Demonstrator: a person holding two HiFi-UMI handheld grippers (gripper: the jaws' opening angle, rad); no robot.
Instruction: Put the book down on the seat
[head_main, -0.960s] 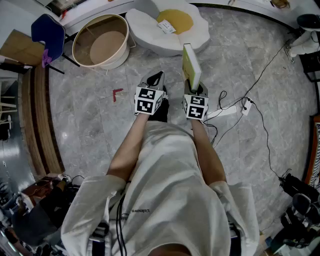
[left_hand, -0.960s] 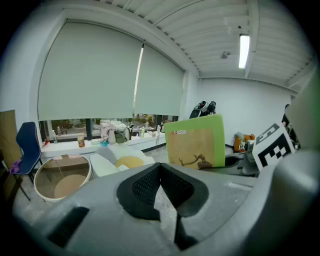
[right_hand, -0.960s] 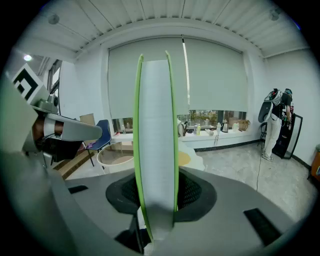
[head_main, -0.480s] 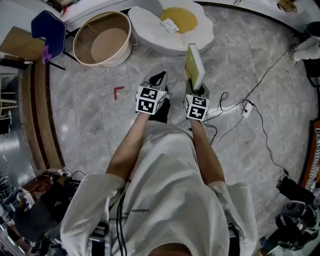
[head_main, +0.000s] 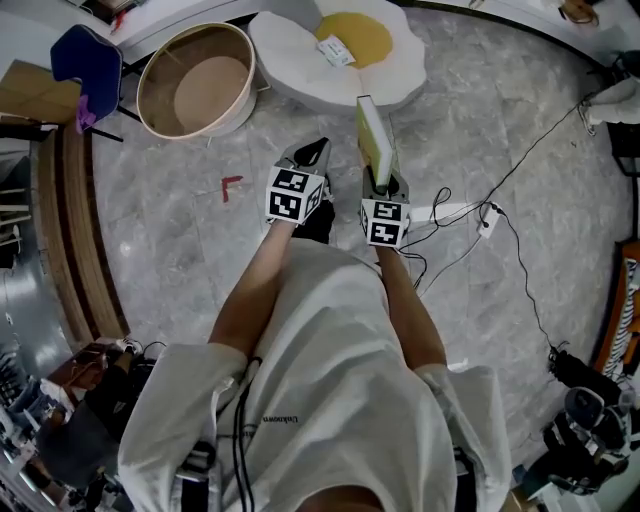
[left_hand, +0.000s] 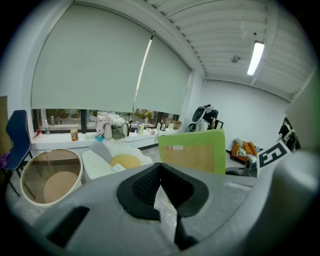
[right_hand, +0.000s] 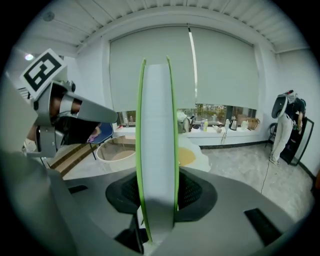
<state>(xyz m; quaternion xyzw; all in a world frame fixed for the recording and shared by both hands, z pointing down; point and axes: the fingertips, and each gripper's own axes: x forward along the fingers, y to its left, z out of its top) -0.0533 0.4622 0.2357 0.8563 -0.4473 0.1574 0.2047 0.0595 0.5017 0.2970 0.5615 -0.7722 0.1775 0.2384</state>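
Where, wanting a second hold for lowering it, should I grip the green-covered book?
Probably the top edge of the green-covered book, from above, tongs pinching across both covers: it stands on edge, thin across, and the right tongs clamp its near end.

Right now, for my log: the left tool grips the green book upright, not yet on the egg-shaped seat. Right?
No: the right tool grips the green book upright, not yet on the egg-shaped seat. The right gripper view shows it between its jaws; the left tool is shut, empty.

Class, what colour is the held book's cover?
Green with a tan panel; the book shows best in the left gripper view.
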